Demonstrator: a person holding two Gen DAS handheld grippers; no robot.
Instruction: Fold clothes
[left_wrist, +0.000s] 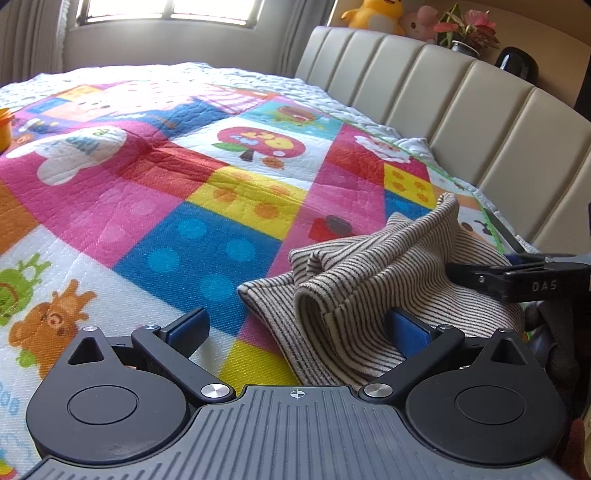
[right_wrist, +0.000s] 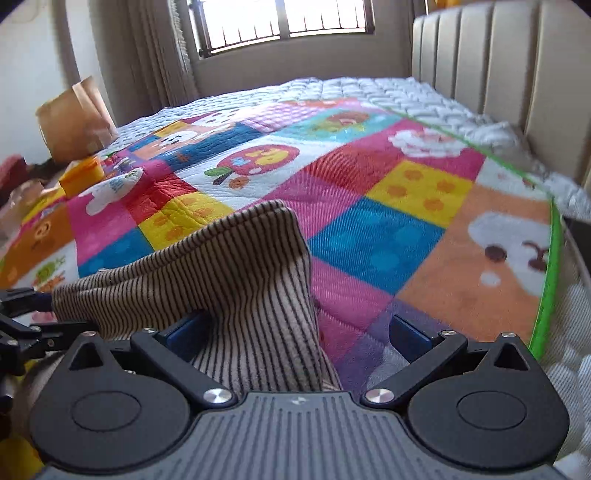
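A beige garment with thin dark stripes (left_wrist: 369, 266) lies bunched on the colourful patchwork quilt (left_wrist: 207, 236) near the bed's edge. My left gripper (left_wrist: 299, 330) is open, and a rolled fold of the garment fills the right half of its gap, against the right blue pad (left_wrist: 410, 332). In the right wrist view the same garment (right_wrist: 221, 258) rises in a peak and drapes over the left pad (right_wrist: 184, 334) of my right gripper (right_wrist: 297, 334), which is open too. The right gripper's black body (left_wrist: 517, 282) shows just beyond the garment in the left wrist view.
A padded beige headboard (left_wrist: 461, 99) runs along the right side of the bed. An orange container (right_wrist: 83, 175) and a brown paper bag (right_wrist: 74, 114) stand at the far left. Plush toys (left_wrist: 373, 14) and a potted plant (left_wrist: 467, 29) sit above the headboard. Quilt (right_wrist: 388, 229) stretches ahead.
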